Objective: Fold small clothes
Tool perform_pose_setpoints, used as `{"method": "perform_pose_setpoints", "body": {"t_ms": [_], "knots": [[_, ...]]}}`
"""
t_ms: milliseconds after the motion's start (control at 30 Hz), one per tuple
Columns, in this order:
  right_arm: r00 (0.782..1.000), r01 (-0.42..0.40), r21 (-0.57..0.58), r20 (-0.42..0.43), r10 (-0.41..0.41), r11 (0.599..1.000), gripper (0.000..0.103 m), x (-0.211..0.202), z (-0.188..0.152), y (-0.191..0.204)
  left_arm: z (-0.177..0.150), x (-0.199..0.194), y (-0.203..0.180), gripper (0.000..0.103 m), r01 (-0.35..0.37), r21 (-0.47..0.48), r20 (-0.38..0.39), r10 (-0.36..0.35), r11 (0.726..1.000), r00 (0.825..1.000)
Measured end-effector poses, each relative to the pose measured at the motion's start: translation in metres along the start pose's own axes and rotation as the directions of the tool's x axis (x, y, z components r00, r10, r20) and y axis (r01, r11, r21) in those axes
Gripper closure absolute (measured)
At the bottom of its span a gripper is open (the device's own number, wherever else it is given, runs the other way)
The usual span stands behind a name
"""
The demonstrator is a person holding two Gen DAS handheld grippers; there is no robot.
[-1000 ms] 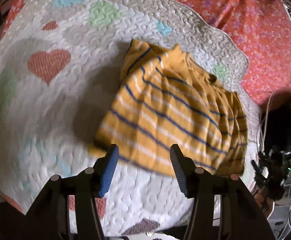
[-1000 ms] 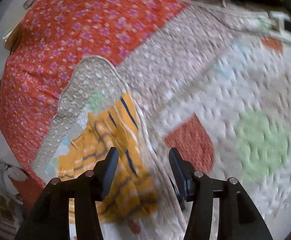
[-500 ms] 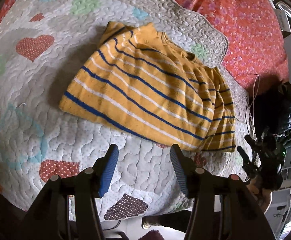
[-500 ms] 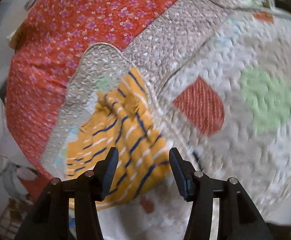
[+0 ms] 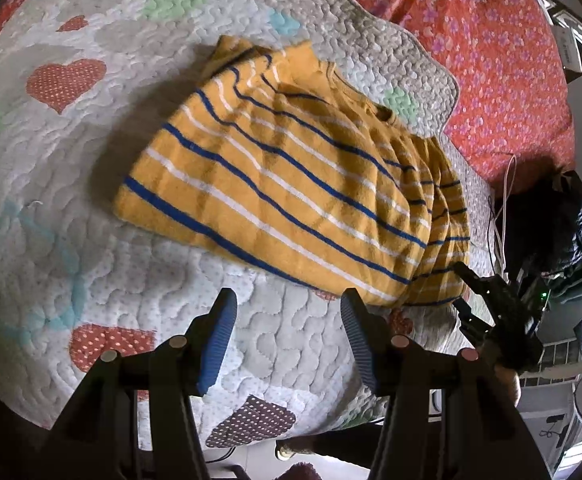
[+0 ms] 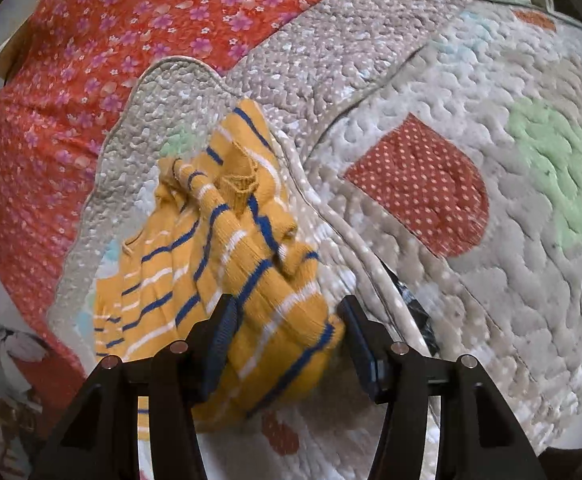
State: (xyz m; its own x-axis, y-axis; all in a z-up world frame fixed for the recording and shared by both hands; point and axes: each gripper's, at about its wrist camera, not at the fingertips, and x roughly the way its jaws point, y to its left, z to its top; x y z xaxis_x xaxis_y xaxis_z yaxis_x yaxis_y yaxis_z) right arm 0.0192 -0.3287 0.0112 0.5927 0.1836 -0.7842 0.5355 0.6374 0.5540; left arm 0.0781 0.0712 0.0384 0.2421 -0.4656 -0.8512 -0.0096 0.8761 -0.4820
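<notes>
A small yellow sweater with blue and white stripes [image 5: 291, 184] lies folded on a white quilt with heart patches [image 5: 91, 300]. My left gripper [image 5: 287, 332] is open and empty, hovering over the quilt just in front of the sweater's near hem. In the left wrist view my right gripper [image 5: 467, 288] is at the sweater's bunched right end. In the right wrist view my right gripper [image 6: 287, 332] is open, its jaws on either side of the sweater's bunched end [image 6: 251, 280].
A red floral bedspread [image 5: 491, 60] lies beyond the quilt. A white cable [image 5: 503, 200] and a black bag [image 5: 563, 232] sit off the bed's right side. The quilt's near edge [image 5: 251, 436] drops to the floor.
My left gripper has pulled back from the sweater's hem, then crept a little closer. My right gripper has moved in until the sweater's bunched end lies between its open jaws.
</notes>
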Motion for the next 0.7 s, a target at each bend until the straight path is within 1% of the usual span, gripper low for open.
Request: {"method": "perform_pose_setpoints", "body": {"t_ms": [100, 133, 167, 200, 333, 433, 500, 567, 633, 700], "knots": [[0.998, 0.056, -0.095, 0.033, -0.053, 0.994, 0.041, 0.003, -0.004, 0.012, 0.002, -0.004, 0.007, 0.050, 0.005, -0.008, 0.018, -0.004, 1.000, 1.000], [0.997, 0.077, -0.124, 0.036, -0.073, 0.989, 0.043, 0.005, -0.005, 0.016, 0.003, -0.004, 0.009, 0.050, 0.004, -0.011, 0.021, -0.004, 1.000, 1.000], [0.994, 0.109, -0.166, 0.043, -0.103, 0.980, 0.064, 0.006, -0.006, 0.022, 0.004, -0.004, 0.011, 0.050, 0.005, -0.015, 0.024, -0.005, 1.000, 1.000], [0.994, 0.107, -0.202, 0.035, -0.102, 0.973, 0.083, 0.007, -0.007, 0.026, 0.005, -0.004, 0.014, 0.050, 0.010, -0.024, 0.025, -0.009, 1.000, 1.000], [0.997, 0.070, -0.202, 0.027, -0.066, 0.977, 0.086, -0.003, -0.001, 0.033, 0.016, -0.004, 0.024, 0.050, 0.032, -0.050, 0.038, -0.030, 0.998, 0.999], [0.998, 0.044, -0.259, 0.051, -0.032, 0.965, 0.087, -0.022, 0.007, 0.062, 0.033, -0.016, 0.034, 0.050, 0.054, -0.057, 0.086, -0.049, 0.997, 0.995], [0.998, 0.025, -0.318, 0.062, -0.006, 0.948, 0.087, -0.032, 0.010, 0.093, 0.042, -0.027, 0.042, 0.050, 0.067, -0.065, 0.119, -0.059, 0.996, 0.991], [0.998, 0.008, -0.389, 0.054, 0.015, 0.921, 0.087, -0.036, 0.005, 0.130, 0.052, -0.041, 0.056, 0.050, 0.063, -0.086, 0.164, -0.048, 0.994, 0.985], [0.999, -0.006, -0.461, 0.034, 0.024, 0.887, 0.088, -0.030, -0.003, 0.172, 0.057, -0.052, 0.070, 0.049, 0.071, -0.111, 0.201, -0.047, 0.991, 0.979], [1.000, -0.020, -0.522, 0.008, 0.028, 0.853, 0.088, -0.020, -0.021, 0.209, 0.060, -0.066, 0.093, 0.047, 0.097, -0.148, 0.248, -0.058, 0.984, 0.967]]}}
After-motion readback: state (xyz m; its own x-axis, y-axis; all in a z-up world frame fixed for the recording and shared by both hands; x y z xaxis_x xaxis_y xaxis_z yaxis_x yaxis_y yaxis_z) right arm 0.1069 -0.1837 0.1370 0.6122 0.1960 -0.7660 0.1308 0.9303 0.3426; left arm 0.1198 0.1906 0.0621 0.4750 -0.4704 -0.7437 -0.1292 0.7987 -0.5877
